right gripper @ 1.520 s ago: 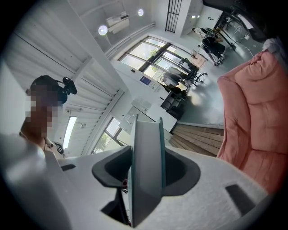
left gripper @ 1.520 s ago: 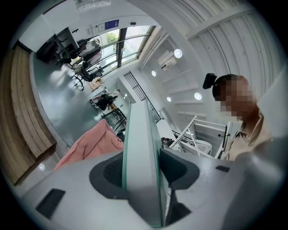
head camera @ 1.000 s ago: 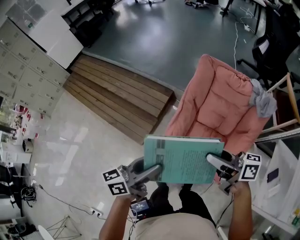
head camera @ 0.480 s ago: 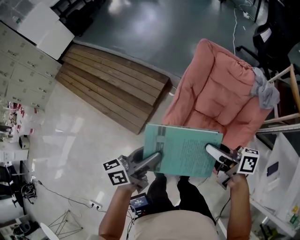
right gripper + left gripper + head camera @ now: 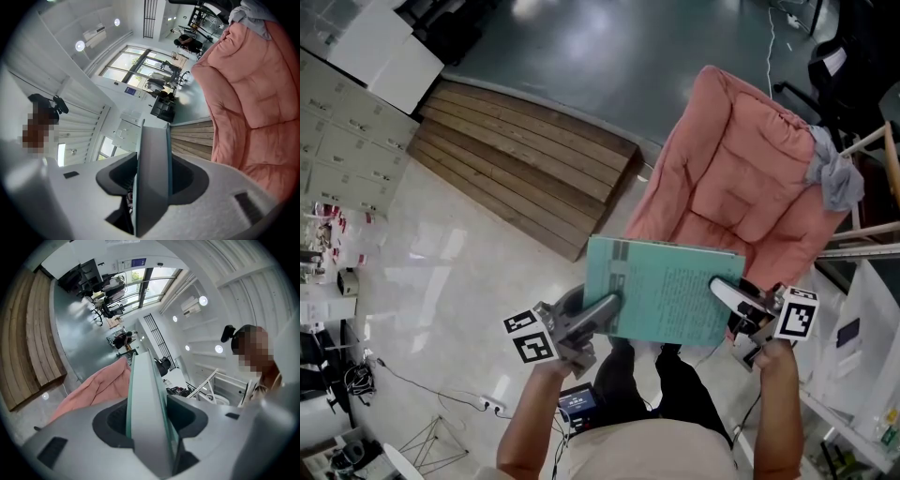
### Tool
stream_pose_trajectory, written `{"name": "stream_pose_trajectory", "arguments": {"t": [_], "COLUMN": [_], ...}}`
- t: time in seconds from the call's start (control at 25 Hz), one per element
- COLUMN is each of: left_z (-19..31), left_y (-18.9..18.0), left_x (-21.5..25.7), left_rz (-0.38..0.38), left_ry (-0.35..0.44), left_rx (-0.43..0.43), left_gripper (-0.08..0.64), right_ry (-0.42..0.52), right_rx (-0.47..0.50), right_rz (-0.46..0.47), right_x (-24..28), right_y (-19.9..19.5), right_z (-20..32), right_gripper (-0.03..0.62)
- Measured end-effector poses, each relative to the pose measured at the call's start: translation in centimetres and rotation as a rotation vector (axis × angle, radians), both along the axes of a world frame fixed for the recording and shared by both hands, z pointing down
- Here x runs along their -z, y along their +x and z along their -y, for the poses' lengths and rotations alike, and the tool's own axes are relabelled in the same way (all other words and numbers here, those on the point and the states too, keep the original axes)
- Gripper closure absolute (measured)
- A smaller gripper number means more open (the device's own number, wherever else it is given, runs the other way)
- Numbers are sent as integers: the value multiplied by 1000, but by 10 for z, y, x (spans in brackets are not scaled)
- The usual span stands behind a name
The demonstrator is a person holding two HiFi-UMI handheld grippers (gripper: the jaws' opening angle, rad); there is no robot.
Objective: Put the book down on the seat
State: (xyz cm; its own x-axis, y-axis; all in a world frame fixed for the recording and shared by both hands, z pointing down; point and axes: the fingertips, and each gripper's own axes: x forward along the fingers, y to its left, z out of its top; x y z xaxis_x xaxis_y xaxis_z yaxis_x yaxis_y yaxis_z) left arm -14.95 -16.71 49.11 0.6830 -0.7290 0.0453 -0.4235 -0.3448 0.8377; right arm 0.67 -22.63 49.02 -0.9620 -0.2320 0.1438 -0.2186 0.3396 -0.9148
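Now that the book [image 5: 666, 292] is lower, it is nearer the seat [image 5: 741, 202]. My left gripper [image 5: 602, 307] and right gripper [image 5: 727, 292] both squeeze it.

The floor [image 5: 441, 262] was pale, glossy tile on the near side and changed to a dark grey-green stretch [image 5: 609, 66] farther off. A low wooden platform [image 5: 516, 173] of long planks lay on it along that change. The seat [image 5: 741, 187], a pink padded armchair, stood on the floor just beside the platform's end. A grey cloth [image 5: 836, 183] was draped over one upper corner of its back. A white power strip [image 5: 491, 405] and dark cables [image 5: 356, 377] lay on the tile at the left.
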Motion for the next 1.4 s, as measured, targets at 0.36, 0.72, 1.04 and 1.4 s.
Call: {"name": "stream_pose_trajectory", "arguments": {"t": [0.36,0.72,1.04,1.4], "left_z": [-14,-28,-42,-31], "left_y": [-5,-9,-7,-2], "left_x": [-17,-45,-82,-87], "left_rz": [-7,-10,-19,5], "left_ry": [-27,-87,-175,-183], "left_rx": [8,13,5,-21], "left_gripper": [367,365,362,360], "right_ry": [-19,-88,-193,-206], "right_rx": [9,0,-29,-60], "right_rz": [-5,-13,-23,-15], "right_x": [-17,-48,-90,-99], "right_y": [-5,-8,-3,4], "right_z": [-13,-28,-50,-44], "right_gripper": [413,413,414,414]}}
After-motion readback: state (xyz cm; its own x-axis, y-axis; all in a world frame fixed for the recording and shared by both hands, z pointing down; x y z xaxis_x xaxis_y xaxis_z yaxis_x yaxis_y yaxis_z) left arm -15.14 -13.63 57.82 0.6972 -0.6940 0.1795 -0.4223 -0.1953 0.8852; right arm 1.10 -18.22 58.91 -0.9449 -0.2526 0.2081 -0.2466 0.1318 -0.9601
